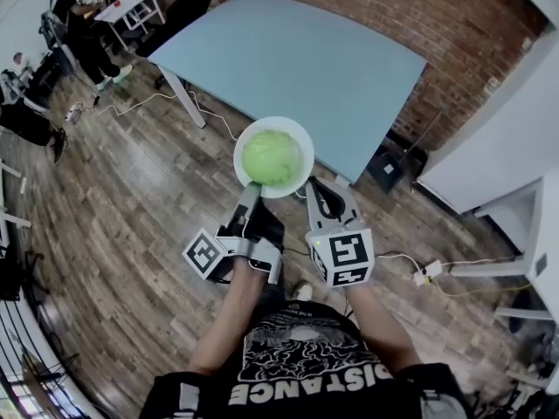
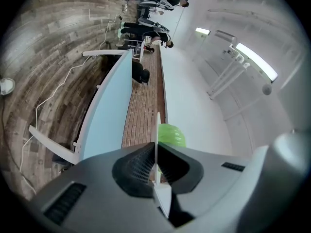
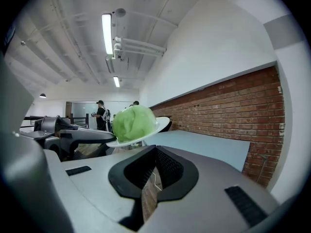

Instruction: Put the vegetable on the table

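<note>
Near the table (image 1: pixel 297 68), left gripper (image 1: pixel 254 187) pinches plate (image 1: pixel 275 122)

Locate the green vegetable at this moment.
In the head view, the green vegetable sits on a white plate, held by its rim in the left tool, at the near edge of the light blue table.

The vegetable (image 1: pixel 272 157) sits on the plate (image 1: pixel 302 138), whose near rim is between the fingers of my left gripper (image 1: pixel 253 188), my right gripper (image 1: pixel 325 187) just to its right, the counter (image 1: pixel 297 59) ahead, a brick wall (image 1: pixel 419 16) behind it.
</note>
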